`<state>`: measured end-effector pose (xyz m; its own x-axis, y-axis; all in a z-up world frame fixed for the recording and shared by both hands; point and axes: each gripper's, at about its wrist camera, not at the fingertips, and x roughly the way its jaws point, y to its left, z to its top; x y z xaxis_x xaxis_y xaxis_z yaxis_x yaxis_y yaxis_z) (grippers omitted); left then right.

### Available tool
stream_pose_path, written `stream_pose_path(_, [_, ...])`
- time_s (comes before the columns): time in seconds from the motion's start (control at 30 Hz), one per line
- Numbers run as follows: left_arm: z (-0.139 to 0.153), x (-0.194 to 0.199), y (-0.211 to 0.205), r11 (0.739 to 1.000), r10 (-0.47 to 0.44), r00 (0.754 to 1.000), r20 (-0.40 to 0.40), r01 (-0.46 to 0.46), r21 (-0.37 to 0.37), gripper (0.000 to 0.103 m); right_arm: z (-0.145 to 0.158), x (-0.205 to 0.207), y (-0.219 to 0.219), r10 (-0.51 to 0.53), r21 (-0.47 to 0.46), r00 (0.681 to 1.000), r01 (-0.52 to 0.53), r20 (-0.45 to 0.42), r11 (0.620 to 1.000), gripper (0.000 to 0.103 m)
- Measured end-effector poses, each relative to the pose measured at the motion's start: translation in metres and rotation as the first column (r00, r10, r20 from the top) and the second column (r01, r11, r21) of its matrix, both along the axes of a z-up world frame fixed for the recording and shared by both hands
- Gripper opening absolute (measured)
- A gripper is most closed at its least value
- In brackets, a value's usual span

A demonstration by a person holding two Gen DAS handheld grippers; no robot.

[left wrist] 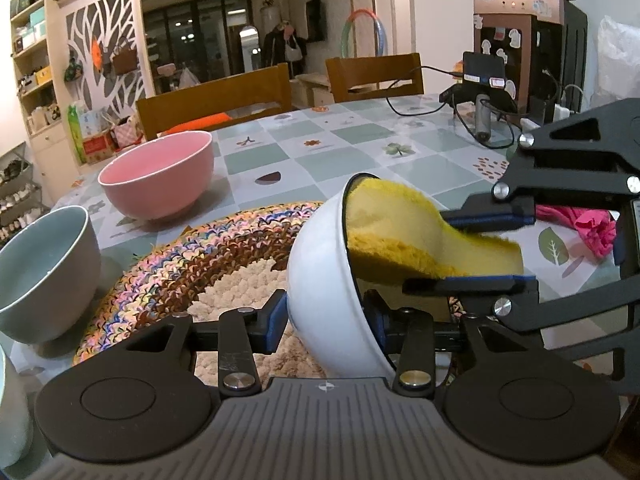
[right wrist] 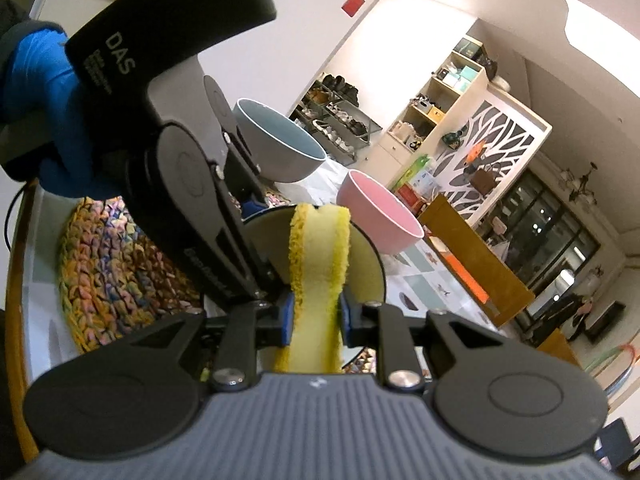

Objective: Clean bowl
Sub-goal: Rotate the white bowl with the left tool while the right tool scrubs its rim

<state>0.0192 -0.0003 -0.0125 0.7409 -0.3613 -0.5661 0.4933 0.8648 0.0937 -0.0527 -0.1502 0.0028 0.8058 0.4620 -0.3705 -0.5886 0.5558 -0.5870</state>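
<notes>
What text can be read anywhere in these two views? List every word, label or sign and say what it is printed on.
"DAS": white letters on the black body of the left gripper, seen from the right wrist view.
Smaller white lines beside "DAS": too small to read.
Raised lettering along that gripper's black arm: blurred, unreadable.
Stickers on the brown cabinet: pictures or marks, no legible words.
Boxes on the shelves: print too small to read.
</notes>
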Motion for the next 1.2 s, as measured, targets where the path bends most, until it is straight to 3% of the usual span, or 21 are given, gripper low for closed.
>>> stream_pose_path(0.23, [0.001, -0.001, -0.002, 1.0, -0.011, 1.0, 0.009, 0.011, 0.001, 0.044, 0.004, 0.008, -0.012, -0.023, -0.032, 1.0, 0.023, 0.015, 0.999, 0.022])
stream_pose_path(0.53, [0.005, -0.004, -0.005, 1.0, -0.025, 0.999, 0.027, 0.026, -0.015, 0.046, 0.0, 0.028, -0.019, -0.055, -0.022, 0.994, 0.053, -0.098, 0.998, 0.022])
stream_pose_path(0.8, [0.003, -0.008, -0.014, 1.0, -0.014, 0.999, 0.049, 0.014, 0.012, 0.05, -0.005, 0.04, -0.026, -0.069, 0.1, 0.967, 0.097, -0.246, 0.99, 0.022])
stream_pose_path(1.03, [-0.002, -0.005, -0.013, 1.0, 0.01, 0.999, 0.051, -0.009, -0.008, 0.051, -0.009, 0.047, -0.027, -0.058, 0.219, 0.934, 0.143, -0.352, 0.965, 0.023])
stream_pose_path(1.2, [-0.001, -0.004, -0.011, 0.999, 0.025, 0.998, 0.052, -0.023, -0.037, 0.047, -0.012, 0.042, -0.023, -0.069, 0.255, 0.933, 0.167, -0.354, 0.952, 0.023])
